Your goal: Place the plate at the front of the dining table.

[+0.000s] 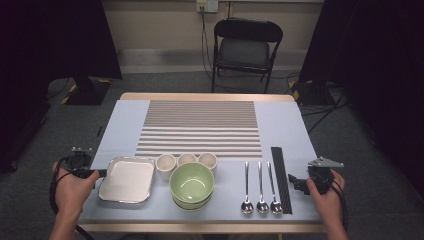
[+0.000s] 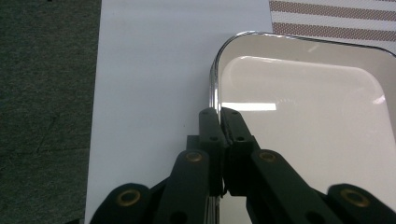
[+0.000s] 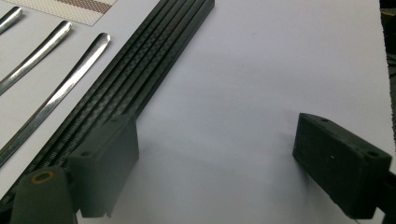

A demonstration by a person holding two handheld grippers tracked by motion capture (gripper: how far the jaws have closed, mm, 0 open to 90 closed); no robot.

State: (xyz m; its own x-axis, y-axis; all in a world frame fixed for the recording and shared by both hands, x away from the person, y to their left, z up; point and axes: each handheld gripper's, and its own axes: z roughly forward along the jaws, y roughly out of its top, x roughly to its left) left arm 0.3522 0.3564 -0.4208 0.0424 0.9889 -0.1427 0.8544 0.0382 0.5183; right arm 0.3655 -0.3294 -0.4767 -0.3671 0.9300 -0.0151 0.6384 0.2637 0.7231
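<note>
A rounded rectangular metal tray (image 1: 126, 180) with a pale inside lies at the front left of the light blue table cover. My left gripper (image 1: 102, 173) comes in from its left, and in the left gripper view the left gripper (image 2: 219, 114) is shut on the left rim of the tray (image 2: 303, 121). At the front right, my right gripper (image 1: 295, 181) stands open over bare table cover. In the right gripper view the right gripper (image 3: 217, 135) has nothing between its jaws, and the black chopsticks (image 3: 140, 70) lie beside its left jaw.
Green bowls (image 1: 192, 183) sit stacked at front centre, with three small white cups (image 1: 187, 159) in a row behind. Three spoons (image 1: 260, 190) lie left of the chopsticks (image 1: 281, 177). A striped placemat (image 1: 200, 127) covers the table's middle. A black chair (image 1: 246, 47) stands beyond.
</note>
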